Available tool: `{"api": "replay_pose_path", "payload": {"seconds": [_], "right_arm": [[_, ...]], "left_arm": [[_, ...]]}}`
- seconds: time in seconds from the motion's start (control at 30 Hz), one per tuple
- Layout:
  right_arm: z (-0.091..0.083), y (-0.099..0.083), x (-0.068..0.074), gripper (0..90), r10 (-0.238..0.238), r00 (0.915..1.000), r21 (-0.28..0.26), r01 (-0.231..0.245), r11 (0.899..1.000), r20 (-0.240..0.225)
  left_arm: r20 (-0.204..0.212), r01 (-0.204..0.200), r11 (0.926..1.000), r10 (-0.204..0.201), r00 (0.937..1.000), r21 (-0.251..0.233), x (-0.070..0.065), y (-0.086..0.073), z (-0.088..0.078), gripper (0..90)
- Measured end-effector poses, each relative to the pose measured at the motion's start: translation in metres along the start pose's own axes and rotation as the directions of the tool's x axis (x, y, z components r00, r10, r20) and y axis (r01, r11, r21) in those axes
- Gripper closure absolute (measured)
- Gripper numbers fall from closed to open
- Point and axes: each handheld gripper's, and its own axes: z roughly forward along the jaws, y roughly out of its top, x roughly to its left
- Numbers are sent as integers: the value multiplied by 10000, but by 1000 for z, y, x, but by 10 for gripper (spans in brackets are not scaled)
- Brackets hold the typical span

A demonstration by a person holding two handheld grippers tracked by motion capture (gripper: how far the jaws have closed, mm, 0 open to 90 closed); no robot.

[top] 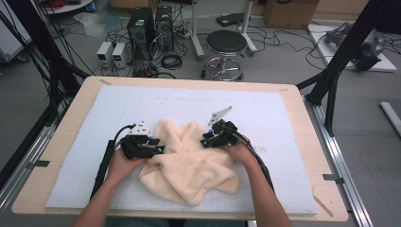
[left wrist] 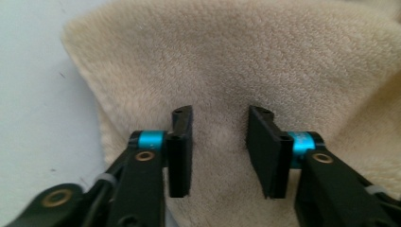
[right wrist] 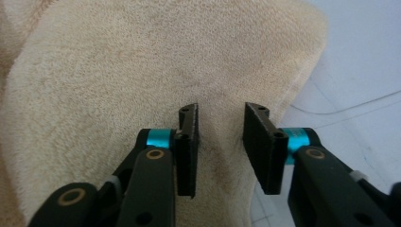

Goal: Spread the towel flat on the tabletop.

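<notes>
You have a cream towel (top: 189,163) lying crumpled on the pale blue mat (top: 265,113), toward the near middle of the table (top: 302,101), and both grippers are down on it. Your left gripper (top: 158,150) sits at the towel's left edge and your right gripper (top: 205,141) at its far right part, the two pointing in toward each other.

In the left gripper view the jaws stand parted with the pile of the towel (left wrist: 236,61) between and beneath them; a small ridge of cloth rises in the gap, but the pads are not pressed onto it. The right gripper view shows the same: jaws apart, a faint crease of towel (right wrist: 142,61) between them, nothing pinched. So both tongs are released and you are holding nothing yet.

By my reading the work is at its start. The towel is bunched, with several flaps overlapping and no clean fold or flat spread. You have placed the grippers; the grasp itself, and whatever straightening or folding follows, is all left to do.

Several things are hard to judge. Your hands cover the gripper bodies from above, so the fingertips are barely visible there. How many layers lie under each jaw cannot be told, nor where the towel's true corners are.
</notes>
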Motion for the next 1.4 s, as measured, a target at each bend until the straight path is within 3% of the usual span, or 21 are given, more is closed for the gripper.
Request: {"api": "replay_pose_path", "payload": {"seconds": [0.1, 0.23, 0.3, 0.33, 0.43, 0.47, 0.5, 0.53, 0.57, 0.6, 0.73, 0.77, 0.8, 0.87, 0.93, 1.03, 1.13, 1.3, 1.4], "right_arm": [[-1, 0, 2, 833, -118, 9999, 26, 118, 9999, -72], [-2, 0, 4, 863, -313, 9995, 61, 313, 9995, 58], [-13, -1, 4, 869, -57, 9997, 17, 57, 10000, 235], [-20, -1, 4, 870, -72, 9994, -117, 76, 9999, 338], [-49, -1, 5, 870, -4, 9968, -771, 66, 9970, 793], [-49, -1, 5, 870, -4, 9968, -771, 66, 9970, 793], [-60, -1, 5, 870, 41, 9967, -949, 36, 9955, 806], [-80, -2, 8, 871, -63, 9932, -886, 167, 9959, 1163], [-80, -2, 8, 871, -63, 9932, -886, 167, 9959, 1163], [-97, -4, 12, 870, -134, 9903, -903, 261, 9956, 1385], [-117, -10, 28, 870, -339, 9866, -935, 492, 9944, 1593], [-123, -12, 35, 870, -402, 9852, -968, 569, 9937, 1665], [-123, -12, 35, 870, -402, 9852, -968, 569, 9937, 1665], [-142, -23, 54, 870, -436, 9830, -1306, 676, 9891, 1785], [-146, -31, 63, 870, -494, 9834, -1270, 722, 9893, 1744], [-145, -39, 72, 869, -463, 9843, -1077, 653, 9920, 1703], [-128, -50, 81, 856, -554, 9906, -590, 632, 9963, 1255], [-127, -40, 75, 749, -440, 9932, -1186, 567, 9913, 1074], [-128, -31, 71, 724, -539, 9911, -1165, 682, 9908, 1221]], "left_arm": [[53, 93, 9999, -93, 9999, -55, -1, 0, 2, 767], [-32, 125, 9999, -125, 9999, -31, -2, 1, -1, 822], [-214, 353, 9988, -360, 9991, -346, 1, 3, -8, 860], [-214, 353, 9988, -360, 9991, -346, 1, 3, -8, 861], [-278, 821, 9915, -854, 9960, -1012, 8, 10, -23, 865], [-278, 821, 9915, -854, 9960, -1012, 8, 10, -23, 866], [-307, 961, 9881, -1004, 9945, -1202, 9, 12, -27, 866], [-316, 987, 9880, -1031, 9942, -1192, 10, 15, -30, 867], [-354, 970, 9874, -1021, 9941, -1250, 10, 17, -32, 867], [-360, 948, 9859, -1006, 9943, -1381, 10, 20, -36, 867], [-291, 763, 9823, -825, 9962, -1713, 2, 25, -47, 868], [-307, 494, 9826, -557, 9980, -1792, -7, 22, -56, 868], [-307, 494, 9826, -557, 9980, -1792, -7, 22, -56, 868], [-375, 325, 9799, -406, 9985, -1967, -17, 11, -71, 868], [-410, 216, 9829, -296, 9987, -1828, -22, 2, -79, 868], [-181, 430, 9821, -471, 9987, -1836, -27, -9, -84, 868], [-136, 233, 9905, -254, 9996, -1354, -31, -17, -85, 866], [39, 207, 9886, -204, 9998, -1493, -27, -8, -87, 761], [-28, 184, 9854, -191, 9998, -1692, -23, 5, -85, 680]]}}
